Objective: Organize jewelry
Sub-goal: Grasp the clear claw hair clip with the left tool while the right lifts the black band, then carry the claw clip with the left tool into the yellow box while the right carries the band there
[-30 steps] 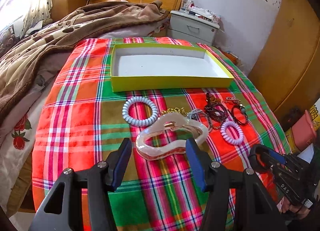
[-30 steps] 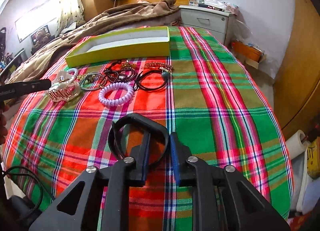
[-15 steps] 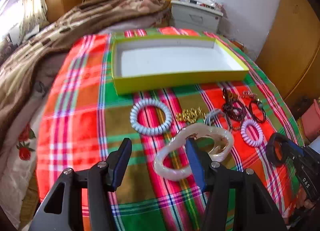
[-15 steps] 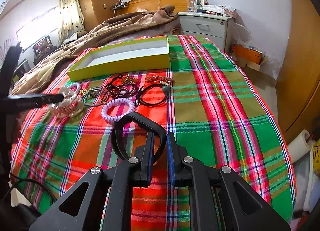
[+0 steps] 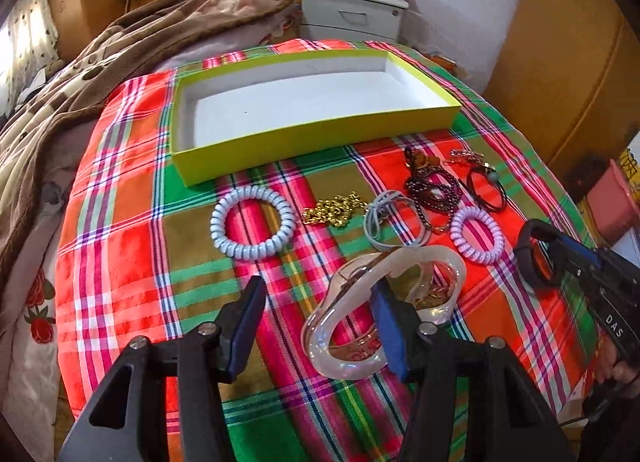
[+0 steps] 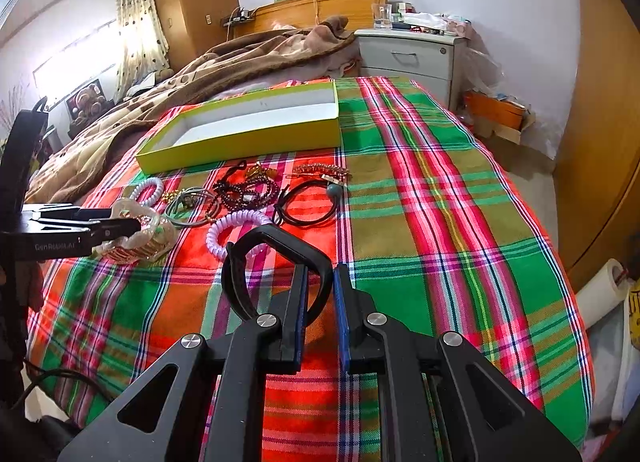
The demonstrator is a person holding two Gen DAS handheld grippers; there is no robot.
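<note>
Plaid cloth [image 5: 120, 222]: red, green, olive-brown checks with pink, white and blue stripes.
Shallow rectangular cardboard box [image 5: 320, 134]: lime-yellow outside, white inside.
Coiled plastic hair tie [image 5: 253, 223]: pale blue-grey.
Smaller coiled plastic hair tie [image 5: 476, 235]: lilac.
Chain [image 5: 335, 209]: gold.
Elastic cord loop [image 5: 384, 218]: grey.
Beaded bracelet [image 5: 432, 192]: dark maroon.
Elastic band with a bead [image 5: 486, 186]: black, grey-green bead.
Wavy translucent bangle [image 5: 384, 310]: milky clear with pinkish tint.
Rigid loop bangle [image 6: 276, 262]: black.
Grippers, left [image 5: 320, 326] and right [image 6: 320, 314]: black bodies, blue pads.
Fleece blanket [image 5: 100, 74]: brown with tan spots.
Bedside cabinet [image 5: 352, 18]: light grey.
</note>
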